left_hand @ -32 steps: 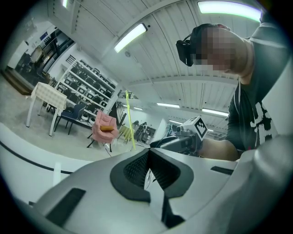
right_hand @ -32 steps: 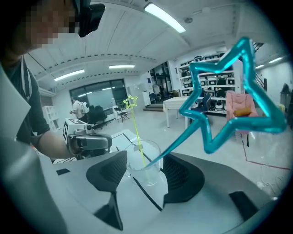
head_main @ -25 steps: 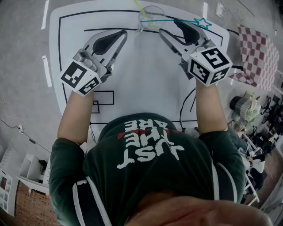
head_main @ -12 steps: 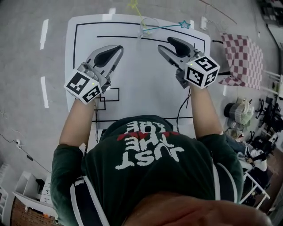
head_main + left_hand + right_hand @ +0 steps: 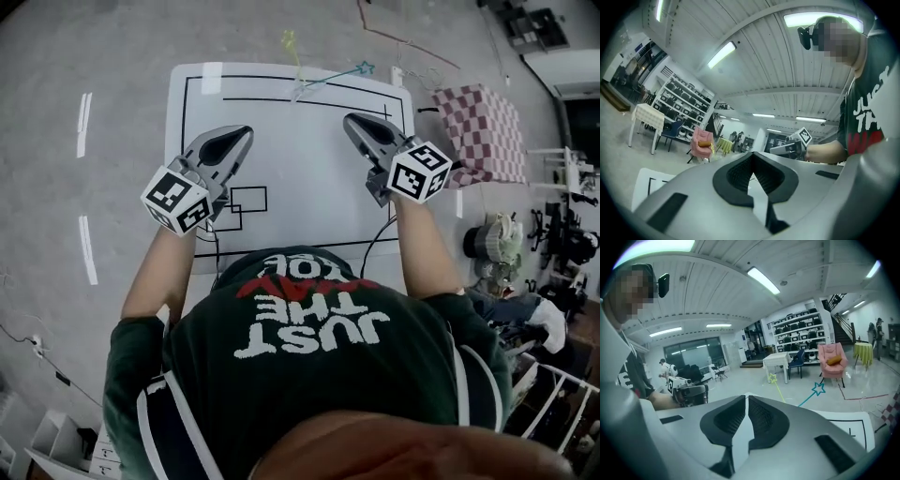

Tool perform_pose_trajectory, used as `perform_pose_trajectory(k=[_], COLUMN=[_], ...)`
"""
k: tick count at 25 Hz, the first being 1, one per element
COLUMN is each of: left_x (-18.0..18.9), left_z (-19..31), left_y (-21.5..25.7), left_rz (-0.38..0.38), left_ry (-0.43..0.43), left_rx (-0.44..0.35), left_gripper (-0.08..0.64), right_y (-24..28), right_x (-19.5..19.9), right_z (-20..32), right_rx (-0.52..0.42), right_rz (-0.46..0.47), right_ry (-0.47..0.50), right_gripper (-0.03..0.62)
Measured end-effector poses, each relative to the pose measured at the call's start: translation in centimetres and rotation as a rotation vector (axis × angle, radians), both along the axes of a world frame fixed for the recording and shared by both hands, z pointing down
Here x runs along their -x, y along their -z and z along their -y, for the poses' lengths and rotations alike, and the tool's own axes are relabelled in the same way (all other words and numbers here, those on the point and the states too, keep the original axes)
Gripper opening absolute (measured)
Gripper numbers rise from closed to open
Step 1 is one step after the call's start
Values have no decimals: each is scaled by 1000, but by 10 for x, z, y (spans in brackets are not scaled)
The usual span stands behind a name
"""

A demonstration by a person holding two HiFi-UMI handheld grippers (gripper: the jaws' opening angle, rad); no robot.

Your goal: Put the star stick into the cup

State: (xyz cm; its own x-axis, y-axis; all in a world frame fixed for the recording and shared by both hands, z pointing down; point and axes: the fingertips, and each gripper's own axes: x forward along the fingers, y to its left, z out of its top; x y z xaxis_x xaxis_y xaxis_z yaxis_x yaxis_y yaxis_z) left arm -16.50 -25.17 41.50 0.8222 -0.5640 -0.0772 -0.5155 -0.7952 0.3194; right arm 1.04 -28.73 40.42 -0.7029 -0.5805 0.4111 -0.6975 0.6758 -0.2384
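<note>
Jaws on my left gripper [image 5: 246, 132] are pressed together, my right gripper [image 5: 348, 119] has just closed on nothing too, well back from the cup [image 5: 301, 91] at the table's [image 5: 309, 178] far edge, where the blue star stick [image 5: 343, 75] leans, with a checked cloth [image 5: 483, 127] off to the right.

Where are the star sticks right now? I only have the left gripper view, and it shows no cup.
Observer: In the head view, the blue star stick and the yellow star stick both appear to lean out of the clear cup at the far edge of the table.
Operator: Is the right gripper carrying anything?
Observer: No. The right gripper view shows the right gripper empty; its jaws have just closed with nothing between them.
</note>
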Motion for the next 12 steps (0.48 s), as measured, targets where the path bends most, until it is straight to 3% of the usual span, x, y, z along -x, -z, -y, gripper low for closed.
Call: perform_pose_trajectory(k=[7,12], left_x=[30,15], left_z=[-51,-95], left_y=[40,65], left_rz=[11,35], left_ry=[31,87], left_rx=[-19,-29], left_gripper=[8,8], right_y=[44,73], right_x=[-5,-36], right_z=[-50,-85], right_rx=[-44,-78], right_rz=[66,129], right_ry=[-4,35], right_gripper=[37,34])
